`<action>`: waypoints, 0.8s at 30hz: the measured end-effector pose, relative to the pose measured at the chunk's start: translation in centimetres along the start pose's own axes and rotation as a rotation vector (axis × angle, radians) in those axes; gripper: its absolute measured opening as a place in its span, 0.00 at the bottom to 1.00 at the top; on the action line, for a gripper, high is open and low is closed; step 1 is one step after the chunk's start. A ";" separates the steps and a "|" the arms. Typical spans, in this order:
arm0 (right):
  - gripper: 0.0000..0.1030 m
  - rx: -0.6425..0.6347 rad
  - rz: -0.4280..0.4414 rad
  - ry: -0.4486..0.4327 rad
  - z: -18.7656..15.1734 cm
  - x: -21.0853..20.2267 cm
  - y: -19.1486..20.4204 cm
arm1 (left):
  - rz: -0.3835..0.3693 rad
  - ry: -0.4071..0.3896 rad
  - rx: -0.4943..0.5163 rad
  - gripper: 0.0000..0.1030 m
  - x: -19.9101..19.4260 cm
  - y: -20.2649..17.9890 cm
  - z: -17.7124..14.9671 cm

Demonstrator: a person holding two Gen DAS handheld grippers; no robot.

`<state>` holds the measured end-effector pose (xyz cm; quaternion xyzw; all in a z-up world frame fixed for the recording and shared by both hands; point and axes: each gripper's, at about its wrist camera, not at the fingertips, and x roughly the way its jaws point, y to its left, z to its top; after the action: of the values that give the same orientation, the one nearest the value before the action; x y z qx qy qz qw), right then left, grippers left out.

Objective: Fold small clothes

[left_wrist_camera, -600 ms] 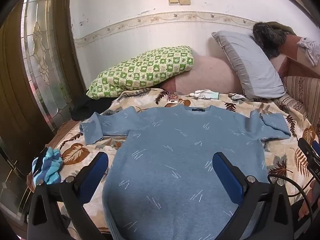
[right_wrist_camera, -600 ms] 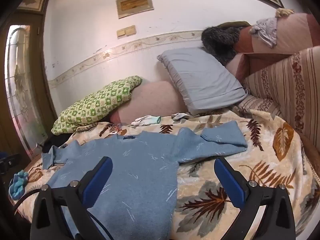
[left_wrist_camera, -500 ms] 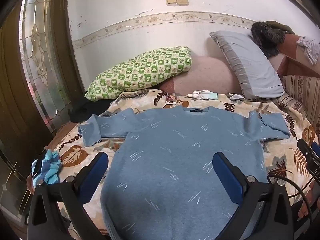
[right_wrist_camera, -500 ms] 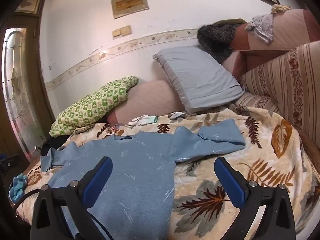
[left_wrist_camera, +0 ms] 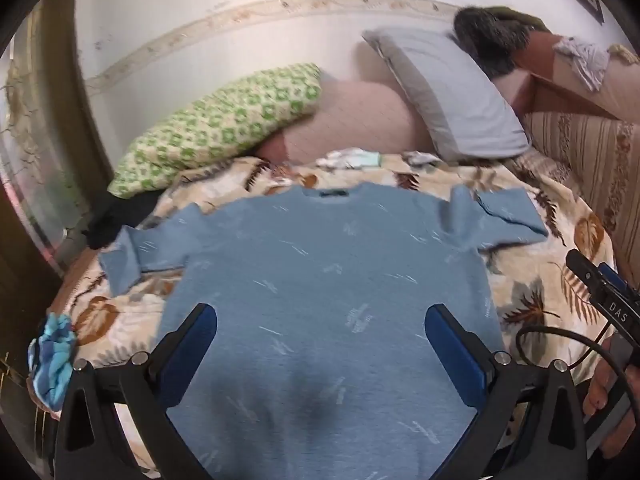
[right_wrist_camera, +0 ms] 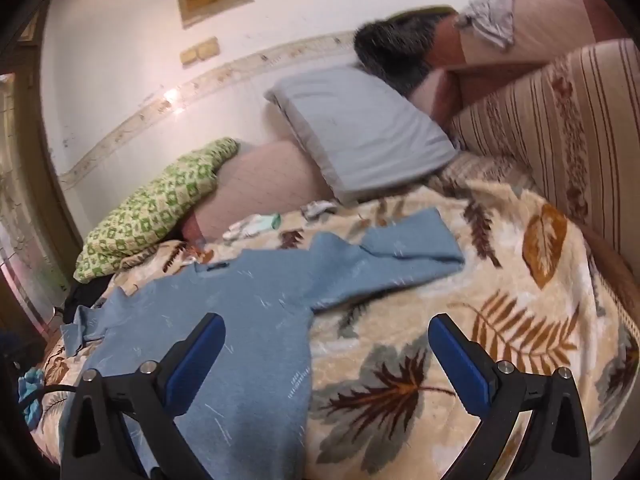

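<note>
A light blue long-sleeved sweater lies flat, front up, on a leaf-patterned blanket, with its collar toward the wall and both sleeves spread out. My left gripper is open and empty above the sweater's lower body. My right gripper is open and empty above the sweater's right side edge and the blanket. The right sleeve lies folded back on itself ahead of it. The right gripper's tip shows at the right edge of the left wrist view.
A green checked pillow, a pink cushion and a grey pillow lean on the wall. Small pale clothes lie beyond the collar. A blue striped garment sits at the left bed edge. A striped sofa back stands on the right.
Both grippers have moved forward and tilted down toward the bed. The sweater now looks closer. Both grippers stay open.
</note>
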<state>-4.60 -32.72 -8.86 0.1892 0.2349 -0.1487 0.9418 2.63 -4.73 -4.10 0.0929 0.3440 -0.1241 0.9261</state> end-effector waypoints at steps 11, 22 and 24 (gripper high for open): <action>1.00 0.096 -0.013 0.030 0.2 0.7 -2.6 | -0.038 0.069 0.024 1.00 1.4 -1.9 -0.4; 1.00 0.098 0.005 0.053 0.3 1.4 -1.9 | 0.017 0.076 -0.005 1.00 0.9 -0.5 0.2; 1.00 0.091 0.000 0.047 0.2 1.2 -1.7 | 0.023 0.075 -0.006 1.00 0.7 -0.2 0.1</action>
<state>-4.10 -34.56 -9.81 0.2352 0.2497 -0.1546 0.9265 3.17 -5.08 -4.52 0.0985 0.3778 -0.1088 0.9142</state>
